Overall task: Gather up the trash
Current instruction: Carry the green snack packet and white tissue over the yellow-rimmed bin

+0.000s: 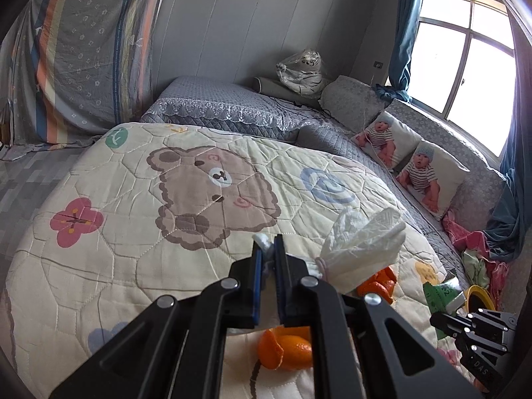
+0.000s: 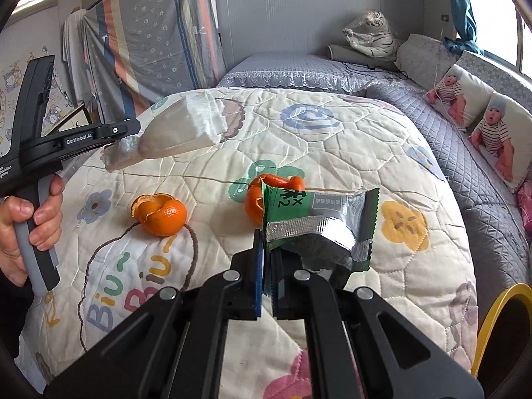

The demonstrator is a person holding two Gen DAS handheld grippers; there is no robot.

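My left gripper (image 1: 268, 252) points downward at a slant, its jaws pinched nearly together on a white tissue (image 1: 362, 246). My left hand (image 2: 30, 222) wraps the grey handle, fingers curled round it. My right gripper (image 2: 266, 249) also tilts down, jaws closed tight on the edge of a green wrapper (image 2: 316, 219), lifted clear.

Bg: bed w/ cream cartoon-bear quilt (image 1: 186, 206) fills centre. Grey quilted mattress (image 1: 219, 99) behind, upper centre. Grey panelled wall (image 1: 239, 26) at top. Striped sheet (image 1: 83, 60) hung upper left. Window (image 1: 465, 66) upper right, bright daylight, blue curtain (image 1: 405, 40) beside it. Baby-print cushions (image 1: 415, 166) along right.
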